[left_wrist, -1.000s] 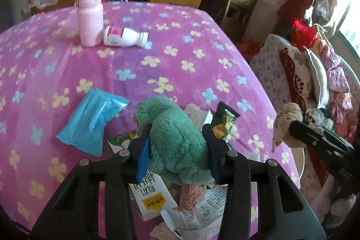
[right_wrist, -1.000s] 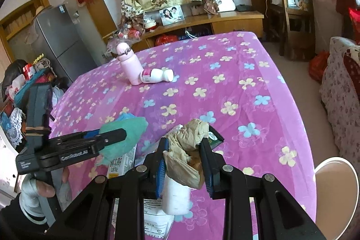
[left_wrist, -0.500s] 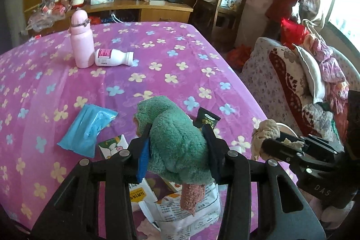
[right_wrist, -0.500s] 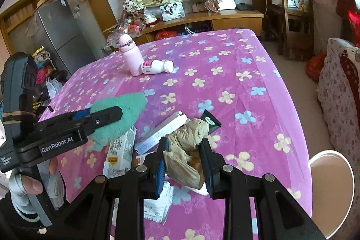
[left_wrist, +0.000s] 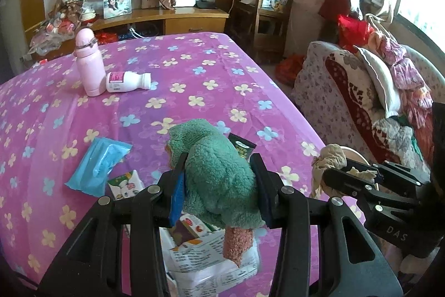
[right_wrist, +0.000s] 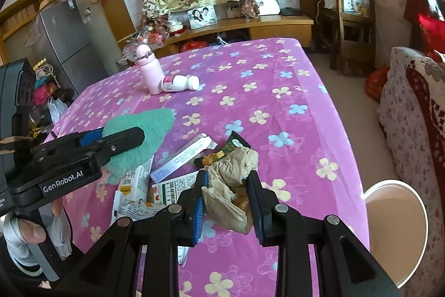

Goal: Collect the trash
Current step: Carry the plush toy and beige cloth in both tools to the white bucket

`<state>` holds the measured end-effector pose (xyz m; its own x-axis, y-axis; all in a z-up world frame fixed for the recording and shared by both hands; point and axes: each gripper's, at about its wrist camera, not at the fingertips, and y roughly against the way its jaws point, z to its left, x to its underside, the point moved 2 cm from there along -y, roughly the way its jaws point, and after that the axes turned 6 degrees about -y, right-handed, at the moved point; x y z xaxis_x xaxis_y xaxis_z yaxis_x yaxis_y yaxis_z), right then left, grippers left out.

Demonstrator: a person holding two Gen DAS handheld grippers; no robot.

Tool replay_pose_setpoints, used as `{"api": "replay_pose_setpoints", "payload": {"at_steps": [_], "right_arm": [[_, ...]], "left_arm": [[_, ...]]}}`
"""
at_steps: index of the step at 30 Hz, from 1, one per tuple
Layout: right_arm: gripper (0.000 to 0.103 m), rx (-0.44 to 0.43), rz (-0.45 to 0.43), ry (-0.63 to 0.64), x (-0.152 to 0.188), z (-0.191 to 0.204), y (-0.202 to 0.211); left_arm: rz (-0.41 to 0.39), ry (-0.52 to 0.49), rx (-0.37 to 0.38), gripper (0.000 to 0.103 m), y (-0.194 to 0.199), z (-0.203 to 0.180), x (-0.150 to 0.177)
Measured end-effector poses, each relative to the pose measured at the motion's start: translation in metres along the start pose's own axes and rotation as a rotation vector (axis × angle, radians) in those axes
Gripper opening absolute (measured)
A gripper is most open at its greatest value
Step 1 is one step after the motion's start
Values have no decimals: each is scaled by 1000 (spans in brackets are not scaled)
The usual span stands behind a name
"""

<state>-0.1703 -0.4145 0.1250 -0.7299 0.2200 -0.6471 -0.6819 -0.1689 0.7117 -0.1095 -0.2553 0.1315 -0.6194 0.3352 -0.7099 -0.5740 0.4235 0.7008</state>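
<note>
Trash: your right gripper (right_wrist: 226,195) is clamped on a crumpled tissue wad (right_wrist: 230,180), held above the near edge of the purple flowered table (right_wrist: 278,102). Your left gripper (left_wrist: 219,185) grips a green fuzzy sock (left_wrist: 214,171). Cartons (right_wrist: 133,185) and a dark snack wrapper (right_wrist: 233,148) lie on the table below; a white bin (right_wrist: 395,227) sits by the table's right edge

Two grippers: the left gripper (left_wrist: 219,185) at lower centre, the right gripper (right_wrist: 226,195) likewise in its own view. One green plush cloth (left_wrist: 217,171), one crumpled tissue wad (right_wrist: 230,177). Two bottles at upper left: a pink flask (left_wrist: 89,66) upright, a white bottle (left_wrist: 128,81) lying beside it. One blue packet (left_wrist: 97,166), one dark snack wrapper (right_wrist: 225,152), one long white box (right_wrist: 180,157). One framed photo (right_wrist: 202,16). One round bin (right_wrist: 395,230), lower right.
</note>
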Motion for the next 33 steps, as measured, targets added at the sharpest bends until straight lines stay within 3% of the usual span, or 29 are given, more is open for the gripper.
{"api": "replay_pose_setpoints", "payload": {"at_steps": [13, 33], "right_arm": [[27, 82, -27, -37, 7, -39, 20], [27, 253, -36, -193, 40, -162, 70]], "left_arm": [[16, -67, 81, 41, -13, -60, -6], [79, -216, 252, 41, -49, -195, -18]]}}
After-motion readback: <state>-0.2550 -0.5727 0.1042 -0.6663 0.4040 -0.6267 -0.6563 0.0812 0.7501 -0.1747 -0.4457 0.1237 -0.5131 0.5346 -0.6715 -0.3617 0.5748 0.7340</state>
